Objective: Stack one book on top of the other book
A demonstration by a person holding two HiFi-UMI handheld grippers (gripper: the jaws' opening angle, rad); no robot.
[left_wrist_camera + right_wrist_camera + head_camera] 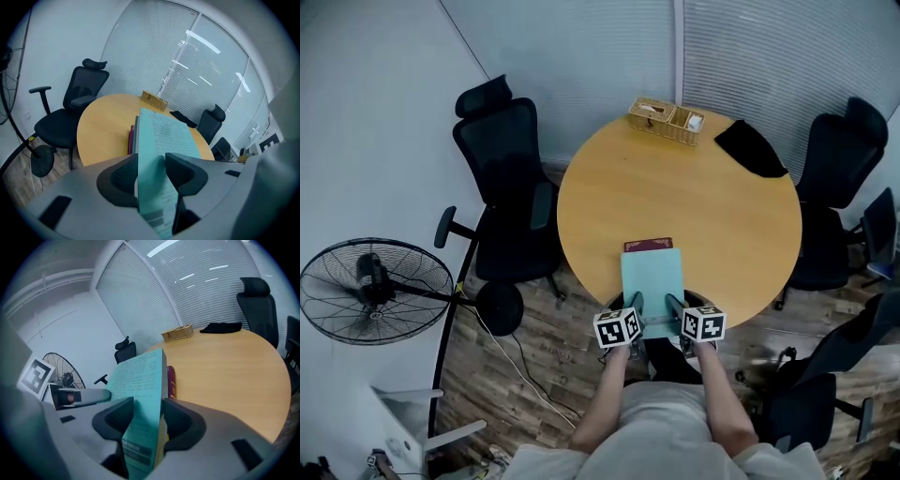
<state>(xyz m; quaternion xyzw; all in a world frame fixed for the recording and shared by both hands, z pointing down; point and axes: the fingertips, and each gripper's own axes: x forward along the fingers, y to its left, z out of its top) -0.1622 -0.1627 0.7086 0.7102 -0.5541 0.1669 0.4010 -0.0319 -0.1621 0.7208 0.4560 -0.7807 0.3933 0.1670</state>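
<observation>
So I'm holding the teal book (652,277) lower-centre of frame, over the maroon book (648,245), with left gripper (635,305) and right gripper (674,307) jaws clamped on its near edge. Next it probably needs squaring up and lowering.

I look down on the round table (694,202). At its 6 o'clock edge the teal book (652,279) overhangs toward me and hides most of the maroon book (648,245). My left gripper (634,304) and right gripper (674,306) grip the teal book's near end. A wicker basket (666,120) sits at 12 o'clock and a black cloth (750,147) at 1 o'clock.
</observation>
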